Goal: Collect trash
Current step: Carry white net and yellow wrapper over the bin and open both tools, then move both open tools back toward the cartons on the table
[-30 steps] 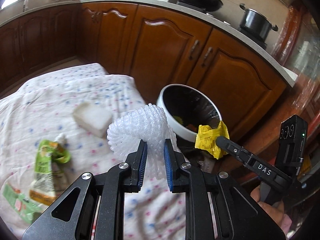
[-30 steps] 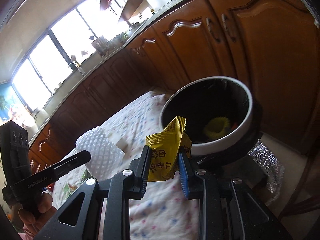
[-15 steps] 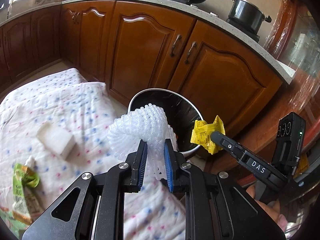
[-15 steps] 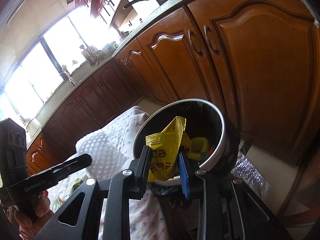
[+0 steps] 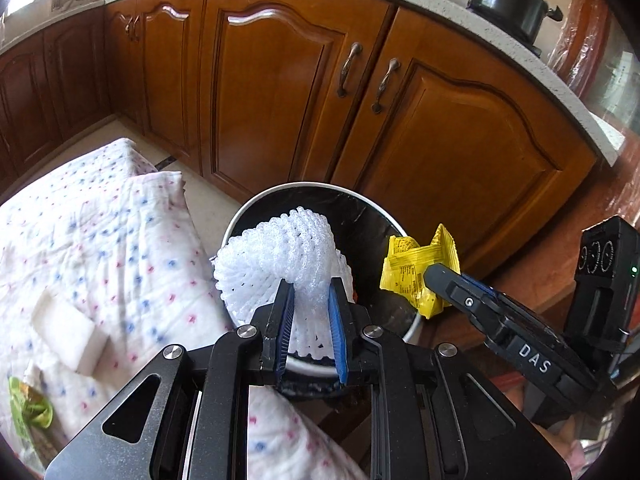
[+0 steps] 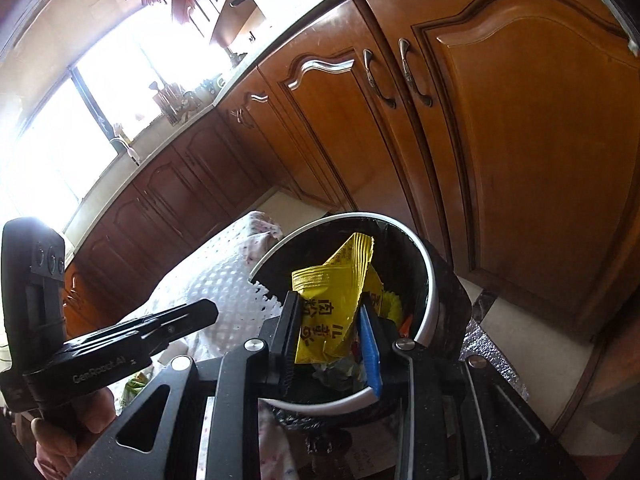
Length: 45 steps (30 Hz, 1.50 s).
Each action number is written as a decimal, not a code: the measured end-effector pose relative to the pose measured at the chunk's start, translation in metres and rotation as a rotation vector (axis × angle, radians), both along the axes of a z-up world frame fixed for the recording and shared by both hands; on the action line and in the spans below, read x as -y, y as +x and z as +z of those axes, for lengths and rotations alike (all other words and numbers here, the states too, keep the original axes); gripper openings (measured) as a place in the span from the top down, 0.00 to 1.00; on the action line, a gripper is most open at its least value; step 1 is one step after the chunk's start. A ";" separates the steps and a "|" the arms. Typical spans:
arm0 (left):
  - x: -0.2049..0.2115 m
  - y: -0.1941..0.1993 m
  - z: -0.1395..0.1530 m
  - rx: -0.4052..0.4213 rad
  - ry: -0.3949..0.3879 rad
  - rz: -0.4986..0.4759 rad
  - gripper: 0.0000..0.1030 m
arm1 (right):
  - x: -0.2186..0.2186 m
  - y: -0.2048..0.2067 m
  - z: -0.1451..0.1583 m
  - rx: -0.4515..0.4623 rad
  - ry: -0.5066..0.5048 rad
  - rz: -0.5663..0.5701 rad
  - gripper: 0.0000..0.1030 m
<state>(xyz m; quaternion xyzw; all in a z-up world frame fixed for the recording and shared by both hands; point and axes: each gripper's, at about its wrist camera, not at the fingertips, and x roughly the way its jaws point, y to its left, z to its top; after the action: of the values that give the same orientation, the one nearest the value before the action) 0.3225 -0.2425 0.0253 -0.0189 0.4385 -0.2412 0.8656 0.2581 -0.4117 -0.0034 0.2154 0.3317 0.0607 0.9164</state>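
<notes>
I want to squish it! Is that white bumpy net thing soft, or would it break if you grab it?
Probably soft and springy: the white foam net curls over and bunches where the left tool pinches it, without cracking. It looks very light too, mostly holes, since it stands up above the tool without sagging. It likely won't slip, given its bumpy mesh.
</notes>
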 end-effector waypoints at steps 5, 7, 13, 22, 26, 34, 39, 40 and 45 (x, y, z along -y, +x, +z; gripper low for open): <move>0.006 0.009 -0.011 -0.025 0.018 -0.004 0.83 | 0.002 0.010 -0.005 -0.018 0.001 0.003 0.70; 0.011 0.011 -0.013 -0.033 0.021 -0.009 0.82 | 0.003 0.013 -0.007 -0.025 0.005 0.006 0.65; 0.011 0.011 -0.014 -0.035 0.027 -0.003 0.51 | 0.008 0.011 -0.008 -0.022 0.033 -0.005 0.39; -0.017 -0.003 -0.006 -0.031 -0.010 0.043 0.48 | 0.007 -0.016 -0.002 0.012 0.055 -0.022 0.38; -0.037 -0.021 -0.006 -0.032 -0.029 0.065 0.48 | -0.002 -0.034 -0.002 0.033 0.069 -0.025 0.32; -0.082 -0.060 -0.009 -0.026 -0.033 0.119 0.48 | -0.037 -0.062 -0.011 0.033 0.102 0.016 0.30; -0.115 -0.087 -0.011 -0.011 -0.028 0.157 0.48 | -0.062 -0.073 -0.019 0.017 0.121 0.054 0.29; -0.120 -0.092 -0.011 -0.009 -0.029 0.162 0.48 | -0.068 -0.076 -0.021 0.013 0.122 0.063 0.29; -0.153 -0.112 -0.013 -0.008 -0.042 0.203 0.48 | -0.093 -0.093 -0.023 0.008 0.114 0.100 0.29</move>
<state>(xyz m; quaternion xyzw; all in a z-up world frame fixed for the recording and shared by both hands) 0.2104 -0.0893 0.0127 -0.0823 0.4326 -0.1612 0.8832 0.1654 -0.3183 -0.0265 0.2501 0.3344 0.1262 0.8998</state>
